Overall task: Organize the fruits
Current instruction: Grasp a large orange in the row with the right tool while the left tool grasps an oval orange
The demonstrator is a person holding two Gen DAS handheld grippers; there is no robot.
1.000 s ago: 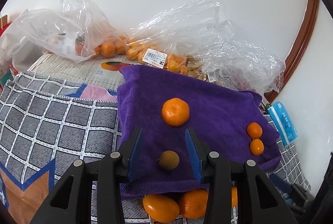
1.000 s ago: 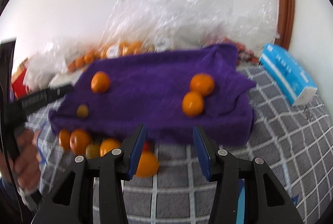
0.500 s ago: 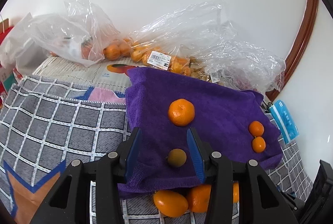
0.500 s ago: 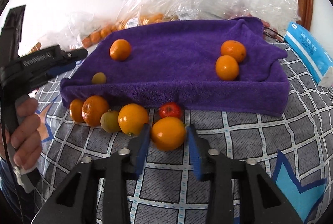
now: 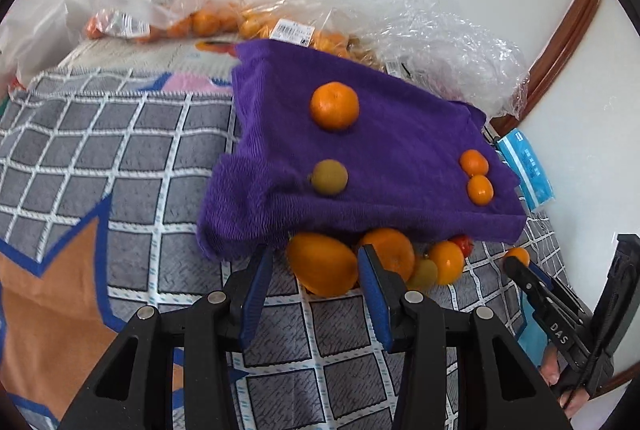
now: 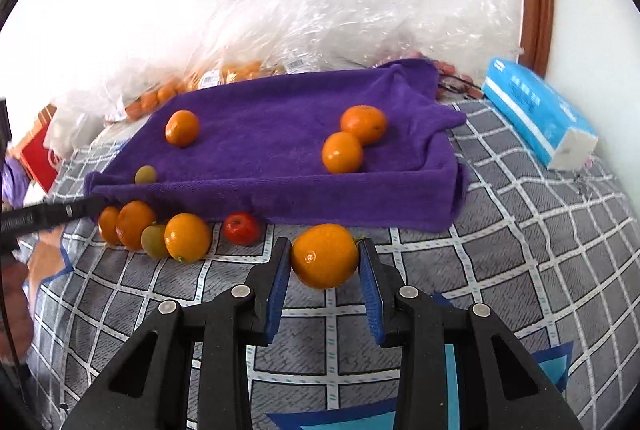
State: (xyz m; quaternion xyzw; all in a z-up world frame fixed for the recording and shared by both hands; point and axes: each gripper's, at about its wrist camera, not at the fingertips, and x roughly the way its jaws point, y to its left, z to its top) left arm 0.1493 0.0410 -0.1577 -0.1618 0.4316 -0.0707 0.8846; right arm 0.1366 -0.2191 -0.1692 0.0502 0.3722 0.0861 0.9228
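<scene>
Half hidden under the purple towel's point(image 6: 280, 134) front edge: loose fruit point(image 6: 156, 234). Bagged oranges point(image 5: 208, 22) behind. Right gripper point(image 6: 324, 270) clamping an orange point(image 6: 324, 256); left gripper point(image 5: 316, 294) spread open, empty.

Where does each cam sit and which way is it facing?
Left wrist: on the left gripper, facing the purple towel from its left front corner; own fingers and the right gripper show.
Right wrist: on the right gripper, low over the checked cloth, facing the towel's front edge; own fingers around an orange, left gripper at left edge.
Shared: towel, its four fruits, the fruit row in front, bags.
</scene>
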